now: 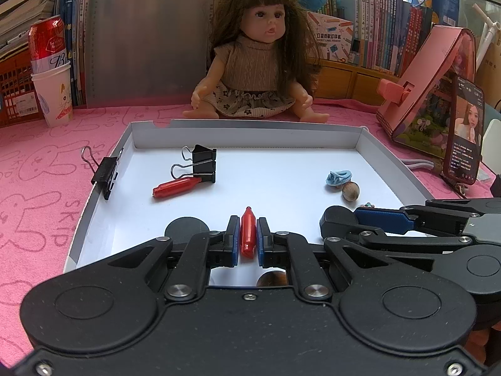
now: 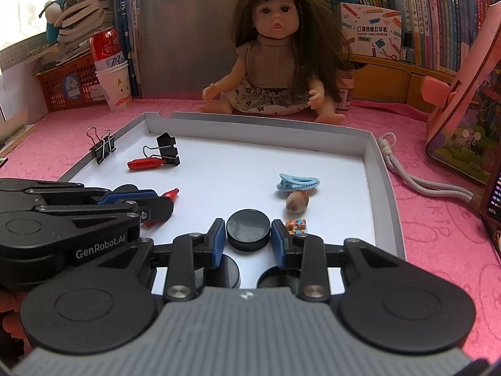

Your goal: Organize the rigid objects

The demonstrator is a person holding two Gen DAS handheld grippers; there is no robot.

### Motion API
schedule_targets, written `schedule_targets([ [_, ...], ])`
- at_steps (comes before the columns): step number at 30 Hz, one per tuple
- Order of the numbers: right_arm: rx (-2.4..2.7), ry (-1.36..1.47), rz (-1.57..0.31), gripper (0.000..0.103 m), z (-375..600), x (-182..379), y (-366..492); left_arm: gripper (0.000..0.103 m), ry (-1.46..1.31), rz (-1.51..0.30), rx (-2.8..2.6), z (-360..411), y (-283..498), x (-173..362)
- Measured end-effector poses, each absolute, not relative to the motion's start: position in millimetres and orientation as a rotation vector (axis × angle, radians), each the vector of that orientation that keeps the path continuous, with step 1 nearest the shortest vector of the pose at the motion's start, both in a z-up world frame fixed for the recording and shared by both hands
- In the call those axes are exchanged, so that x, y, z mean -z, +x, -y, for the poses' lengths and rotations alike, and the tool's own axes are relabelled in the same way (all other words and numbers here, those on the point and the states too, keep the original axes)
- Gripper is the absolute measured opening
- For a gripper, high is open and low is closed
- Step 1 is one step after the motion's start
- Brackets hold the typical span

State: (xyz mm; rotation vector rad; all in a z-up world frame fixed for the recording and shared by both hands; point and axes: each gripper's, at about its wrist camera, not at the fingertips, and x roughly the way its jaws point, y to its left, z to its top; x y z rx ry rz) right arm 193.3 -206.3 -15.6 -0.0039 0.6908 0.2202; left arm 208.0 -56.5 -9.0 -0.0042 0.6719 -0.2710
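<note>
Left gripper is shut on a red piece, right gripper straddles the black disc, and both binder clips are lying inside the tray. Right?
One thing is off: only one binder clip lies inside the tray. The other binder clip is clamped on its left wall, as the left wrist view shows. The rest stands: left gripper on the red piece, right gripper straddling the black disc.

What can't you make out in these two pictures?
- Round brown thing, left wrist view: mostly hidden by the left tongs' body.
- Tiny colourful trinket, right wrist view: too small to identify, partly behind a finger.
- Phone, right wrist view: cut off by the right edge.
- Black discs under the right tongs: partly hidden.
</note>
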Motion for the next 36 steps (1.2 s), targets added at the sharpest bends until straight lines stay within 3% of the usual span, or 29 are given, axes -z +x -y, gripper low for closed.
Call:
schedule_targets([
  [4,-0.221,-0.005,-0.691,0.055,206,15,193,0.013,-0.003,-0.676,0.279,56,207,8],
  [11,-0.206,-0.021,-0.67,0.057,205,10,187,0.02,-0.014,-0.682,0.274,52,205,3],
  [19,-0.181,-0.02,-0.635,0.069,211,0,178,0.041,-0.018,-0.657,0.244,45,196,-6],
  [30,-0.146,-0.018,-0.577,0.084,216,-14,162,0.054,-0.024,-0.615,0.226,37,177,-23],
  [36,-0.134,-0.009,-0.554,0.088,218,-19,152,0.061,-0.029,-0.594,0.222,33,166,-30],
])
